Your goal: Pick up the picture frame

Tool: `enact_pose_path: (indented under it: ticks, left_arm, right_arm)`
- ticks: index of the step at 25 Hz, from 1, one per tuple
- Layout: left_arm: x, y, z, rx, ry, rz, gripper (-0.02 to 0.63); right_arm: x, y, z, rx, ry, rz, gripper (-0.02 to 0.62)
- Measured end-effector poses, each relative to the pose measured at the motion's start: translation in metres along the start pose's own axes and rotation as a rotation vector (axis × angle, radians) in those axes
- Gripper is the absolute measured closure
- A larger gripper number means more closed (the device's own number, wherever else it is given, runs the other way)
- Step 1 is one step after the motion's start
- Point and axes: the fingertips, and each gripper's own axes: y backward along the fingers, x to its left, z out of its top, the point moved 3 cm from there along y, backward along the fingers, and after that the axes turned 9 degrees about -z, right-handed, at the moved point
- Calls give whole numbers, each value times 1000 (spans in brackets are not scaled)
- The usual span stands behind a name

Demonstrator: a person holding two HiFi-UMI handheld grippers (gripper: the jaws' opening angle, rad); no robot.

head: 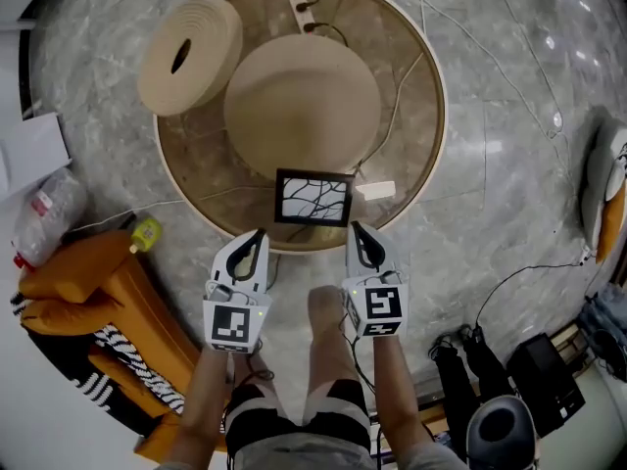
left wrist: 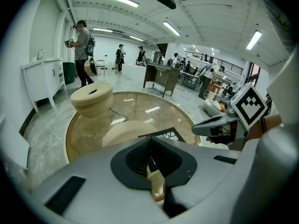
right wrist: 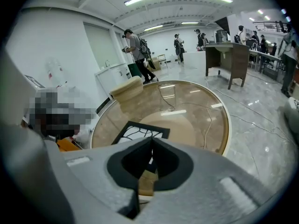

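**Now both jaws closed, frame just ahead**

Both my pairs of jaws are pressed together with nothing between them. My left gripper and my right gripper sit side by side, angled downward, with their tips at the near edge of the round glass bench.

The picture frame, black-edged with a branching pattern on white, lies on the bench near that edge. It sits just beyond my tips and between the two pairs. It is ahead and a little to the right of my left jaws, and ahead and a little to the left of my right jaws. Neither pair touches it.

Just right of the frame, ahead of my right jaws, is a small white block. Beyond the frame rises a broad beige dome. Farther off, ahead and left of my left jaws, a thick beige ring rests at the bench's rim.
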Motion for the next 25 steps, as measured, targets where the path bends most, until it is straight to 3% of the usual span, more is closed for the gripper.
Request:
enact_pose_path:
  ticks: [9, 11, 16, 22, 25]
  left_arm:
    - [1, -22, -24, 27, 50, 2, 588]
    - [1, -23, -27, 26, 12, -10, 588]
    - [-3, -24, -27, 34, 12, -11, 588]
    - [-6, -23, -26, 36, 56, 7, 588]
    - [-4, -23, -30, 38, 18, -2, 588]
  right_arm:
    - [-7, -27, -25, 39, -40, 10, 592]
    - [-5, -30, -28, 64, -65, 36, 507]
    - [-4, -37, -31, 100, -84, 37, 417]
    - [-7, -44, -35, 126, -107, 21, 416]
    - [-6, -47, -38, 133, -113, 23, 416]
